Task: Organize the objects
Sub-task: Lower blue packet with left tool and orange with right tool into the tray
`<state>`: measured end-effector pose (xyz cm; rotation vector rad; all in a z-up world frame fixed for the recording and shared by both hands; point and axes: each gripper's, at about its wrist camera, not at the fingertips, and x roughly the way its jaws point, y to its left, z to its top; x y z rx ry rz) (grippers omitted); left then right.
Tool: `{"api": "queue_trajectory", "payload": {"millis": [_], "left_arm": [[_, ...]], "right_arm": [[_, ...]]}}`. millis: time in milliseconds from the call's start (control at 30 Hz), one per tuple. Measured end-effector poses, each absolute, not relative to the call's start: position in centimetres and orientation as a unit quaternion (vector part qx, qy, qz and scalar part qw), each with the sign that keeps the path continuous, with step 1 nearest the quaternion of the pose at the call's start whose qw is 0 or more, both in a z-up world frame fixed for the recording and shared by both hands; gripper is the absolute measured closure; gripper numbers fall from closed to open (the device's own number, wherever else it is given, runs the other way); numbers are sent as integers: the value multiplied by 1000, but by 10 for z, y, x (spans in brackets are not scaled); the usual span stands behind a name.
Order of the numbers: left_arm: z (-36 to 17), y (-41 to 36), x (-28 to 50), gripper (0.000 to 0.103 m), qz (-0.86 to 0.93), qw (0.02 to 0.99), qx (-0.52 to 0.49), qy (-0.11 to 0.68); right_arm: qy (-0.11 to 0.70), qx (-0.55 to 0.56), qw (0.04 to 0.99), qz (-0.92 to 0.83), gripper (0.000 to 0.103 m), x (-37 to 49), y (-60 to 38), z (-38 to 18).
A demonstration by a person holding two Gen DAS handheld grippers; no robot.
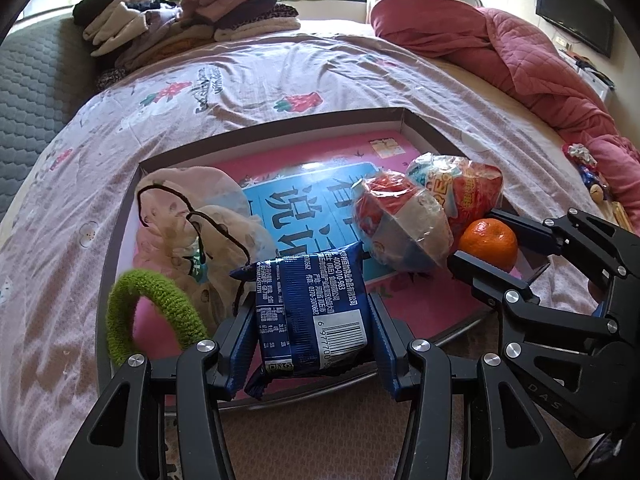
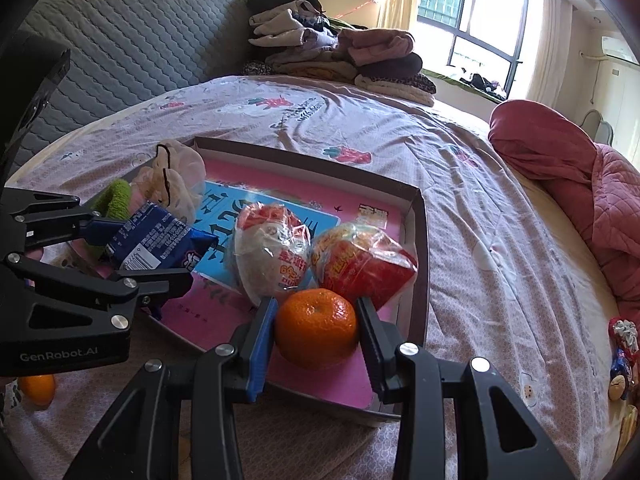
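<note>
folded clothes pile [image 1: 188, 16], red quilt [image 1: 500, 48], wall television [image 1: 574, 14]

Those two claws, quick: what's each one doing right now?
Left gripper: closed on the blue packet.
Right gripper: closed on the orange.

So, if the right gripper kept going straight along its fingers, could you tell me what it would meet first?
The right gripper, shut on the orange, points into the box. Straight ahead, the two wrapped snack eggs sit just past the orange, so the fruit would probably bump them first, though the gap is hard to judge.
</note>
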<state>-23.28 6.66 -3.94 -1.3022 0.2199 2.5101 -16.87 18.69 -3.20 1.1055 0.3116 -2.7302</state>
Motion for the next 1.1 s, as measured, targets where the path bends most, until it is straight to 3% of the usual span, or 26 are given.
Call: {"api": "queue_trajectory", "payload": {"millis": [1100], "left_arm": [[-44,72,-241,49,861,153,-479,75]], "right_arm": [[114,381,97,-912,61,-173,186,-34]]}}
